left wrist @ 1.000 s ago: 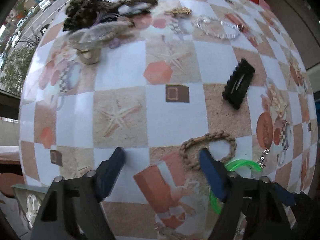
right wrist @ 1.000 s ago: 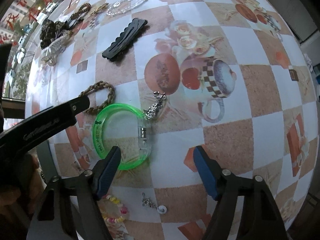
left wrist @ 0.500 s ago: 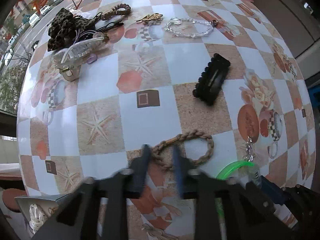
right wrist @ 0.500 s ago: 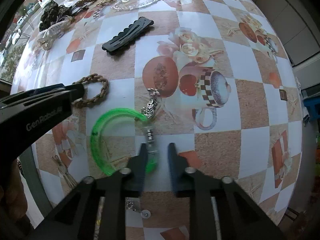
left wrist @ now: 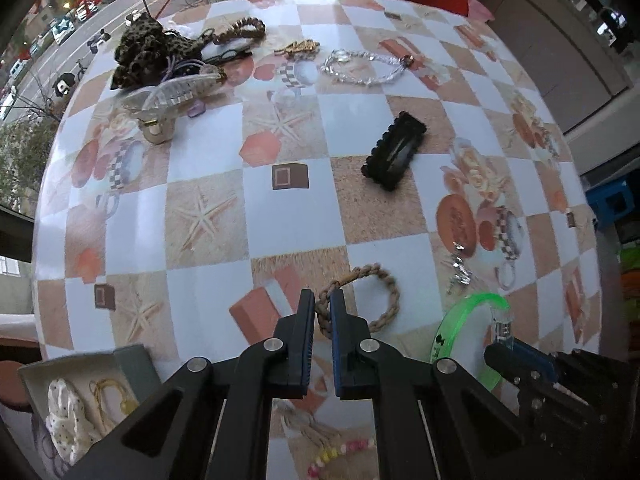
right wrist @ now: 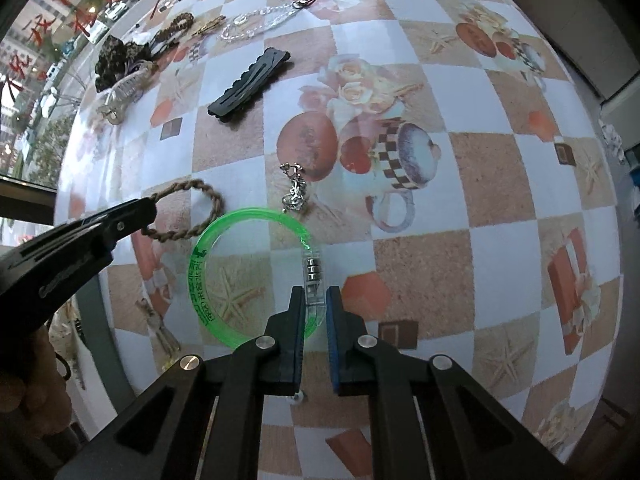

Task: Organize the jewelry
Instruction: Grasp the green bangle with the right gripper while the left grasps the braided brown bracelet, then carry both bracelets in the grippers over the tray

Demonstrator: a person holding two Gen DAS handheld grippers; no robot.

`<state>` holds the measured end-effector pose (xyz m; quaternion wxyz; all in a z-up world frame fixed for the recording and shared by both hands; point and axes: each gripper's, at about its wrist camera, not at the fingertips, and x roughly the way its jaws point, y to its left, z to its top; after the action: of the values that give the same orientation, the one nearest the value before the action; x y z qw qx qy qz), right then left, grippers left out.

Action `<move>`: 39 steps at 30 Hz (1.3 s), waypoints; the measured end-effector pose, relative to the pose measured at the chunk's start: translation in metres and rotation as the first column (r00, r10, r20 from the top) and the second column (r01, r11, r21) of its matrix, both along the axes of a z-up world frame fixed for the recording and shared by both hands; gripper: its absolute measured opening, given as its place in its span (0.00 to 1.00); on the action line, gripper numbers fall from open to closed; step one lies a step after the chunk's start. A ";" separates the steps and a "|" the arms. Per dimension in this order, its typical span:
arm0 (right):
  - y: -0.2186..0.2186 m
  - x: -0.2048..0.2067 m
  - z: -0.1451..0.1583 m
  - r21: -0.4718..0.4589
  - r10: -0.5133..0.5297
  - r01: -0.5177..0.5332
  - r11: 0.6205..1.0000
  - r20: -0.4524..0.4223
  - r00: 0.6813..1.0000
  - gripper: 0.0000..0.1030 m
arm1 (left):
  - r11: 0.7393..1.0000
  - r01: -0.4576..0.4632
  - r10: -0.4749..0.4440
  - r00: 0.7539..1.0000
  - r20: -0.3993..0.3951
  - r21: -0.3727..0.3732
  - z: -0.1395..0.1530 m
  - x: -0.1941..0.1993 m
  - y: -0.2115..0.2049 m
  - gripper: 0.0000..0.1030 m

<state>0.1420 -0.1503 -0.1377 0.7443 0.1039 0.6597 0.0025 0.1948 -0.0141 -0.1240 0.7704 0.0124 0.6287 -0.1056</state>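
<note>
My left gripper (left wrist: 321, 300) is shut on one side of a braided brown rope bracelet (left wrist: 384, 280), which hangs from it just above the patterned tablecloth. In the right wrist view that same left gripper (right wrist: 140, 210) shows from the side with the rope bracelet (right wrist: 200, 196) looped out of it. My right gripper (right wrist: 316, 300) is shut on the clear clasp end of a translucent green bangle (right wrist: 200, 264). The green bangle (left wrist: 456, 320) and the right gripper (left wrist: 505, 342) also show in the left wrist view.
A black hair clip (left wrist: 394, 152), a clear crystal chain (left wrist: 360, 66), a silver charm (right wrist: 295, 194), a clear claw clip (left wrist: 176, 92) and a leopard scrunchie (left wrist: 144, 50) lie on the table. An open box (left wrist: 80, 392) with jewelry sits at the near left edge. A pastel bead bracelet (left wrist: 340, 450) lies under my left gripper.
Both grippers went from wide open to shut, the left on the rope bracelet and the right on the green bangle. Both have since risen, and the table looks farther away.
</note>
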 end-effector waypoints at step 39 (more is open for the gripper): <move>0.143 -0.048 0.064 0.048 0.274 -0.277 0.960 0.047 0.960 0.10 | 0.953 -0.276 0.282 0.959 0.037 -0.127 0.073 -0.150 0.199 0.10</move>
<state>0.0945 -0.0074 -0.0733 0.7467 0.0309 0.6524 0.1259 0.0452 0.1852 -0.0507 0.7937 -0.1203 0.5953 -0.0333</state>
